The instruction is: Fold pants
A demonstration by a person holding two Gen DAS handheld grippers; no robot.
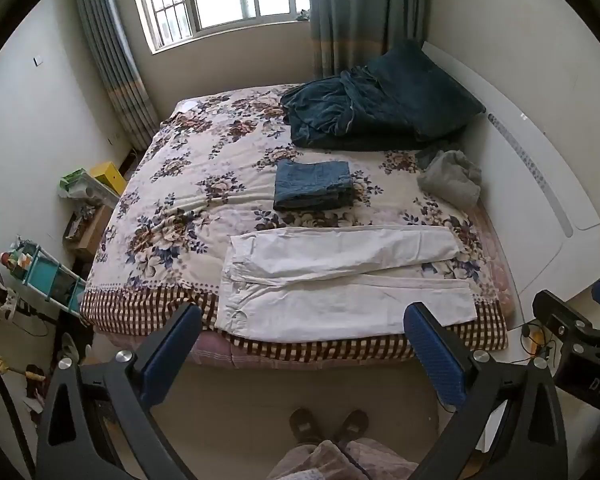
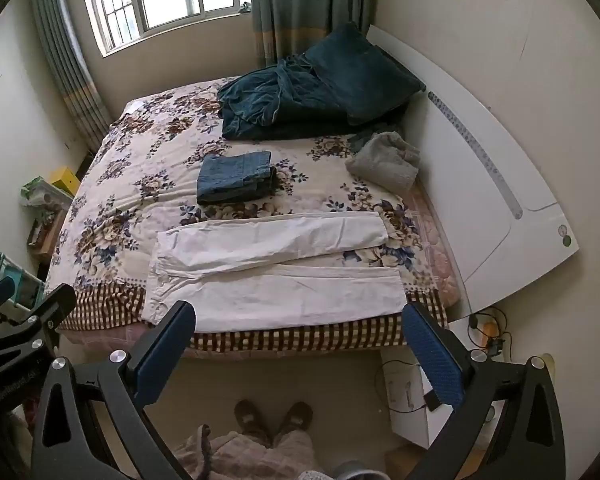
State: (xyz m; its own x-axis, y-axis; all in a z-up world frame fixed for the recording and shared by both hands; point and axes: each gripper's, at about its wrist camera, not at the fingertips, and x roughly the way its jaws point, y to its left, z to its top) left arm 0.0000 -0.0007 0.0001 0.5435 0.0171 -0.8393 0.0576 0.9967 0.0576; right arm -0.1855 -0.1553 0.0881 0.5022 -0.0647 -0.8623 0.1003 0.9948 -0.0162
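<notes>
White pants [image 1: 340, 276] [image 2: 272, 268] lie spread flat along the near edge of the bed, waist to the left, both legs running right and slightly apart. My left gripper [image 1: 304, 322] hangs open above the floor in front of the bed, short of the pants, nothing between its blue pads. My right gripper [image 2: 300, 320] is likewise open and empty, level with the bed's near edge. In the left wrist view the right gripper [image 1: 576, 332] shows at the right edge; in the right wrist view the left gripper [image 2: 28, 312] shows at the left edge.
Folded blue jeans [image 1: 314, 184] [image 2: 236, 178] sit mid-bed on the floral cover [image 1: 188, 184]. A dark teal blanket and pillow [image 1: 380, 100] and a grey bundle [image 1: 452, 178] lie near the white headboard [image 1: 540, 200]. The person's feet [image 1: 328, 424] stand on the floor. Clutter lines the left wall.
</notes>
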